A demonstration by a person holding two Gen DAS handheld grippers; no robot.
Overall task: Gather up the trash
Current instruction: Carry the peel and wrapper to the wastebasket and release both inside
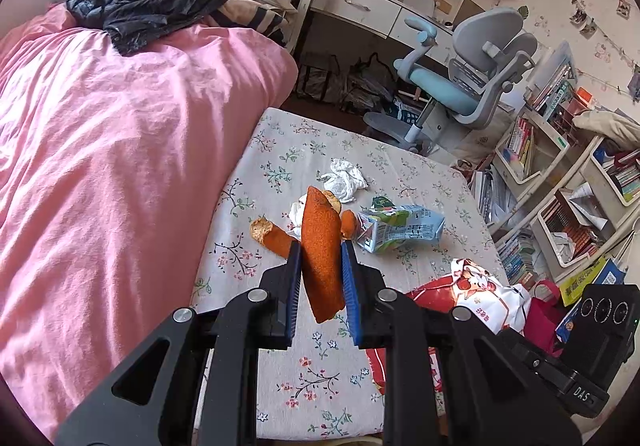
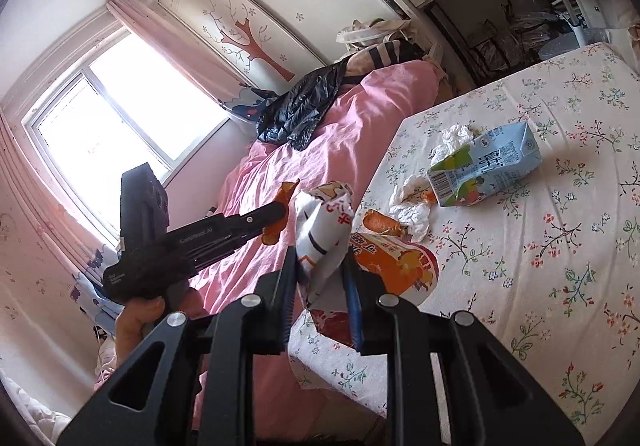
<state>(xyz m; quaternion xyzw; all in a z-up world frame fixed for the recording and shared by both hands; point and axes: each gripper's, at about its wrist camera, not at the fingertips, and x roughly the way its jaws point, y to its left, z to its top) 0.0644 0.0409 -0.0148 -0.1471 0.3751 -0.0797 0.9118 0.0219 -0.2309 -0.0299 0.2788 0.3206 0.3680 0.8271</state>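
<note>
1. Your left gripper (image 1: 321, 254) is clenched on a long strip of orange peel (image 1: 321, 246). The peel stands nearly upright between the blue pads, its long axis running along the fingers, with one end poking out above them and the other hanging below.
2. Your right gripper (image 2: 320, 270) is clamped on the rim of a red-and-white printed plastic bag (image 2: 326, 234), holding its edge up. The rest of the bag (image 1: 472, 286) lies on the floral tablecloth (image 1: 280, 150).
3. The relation that matters: seen from the right wrist, the peel (image 2: 280, 214) hangs just to the left of the raised bag edge, beside the mouth and not over it. I judge the left hand must carry it sideways over the opening before letting go.
4. Still on the cloth beyond the bag: a second peel piece (image 1: 272, 236), crumpled tissues (image 1: 344, 180) and a squashed milk carton (image 1: 400, 226). The carton lies nearer your right hand.
</note>
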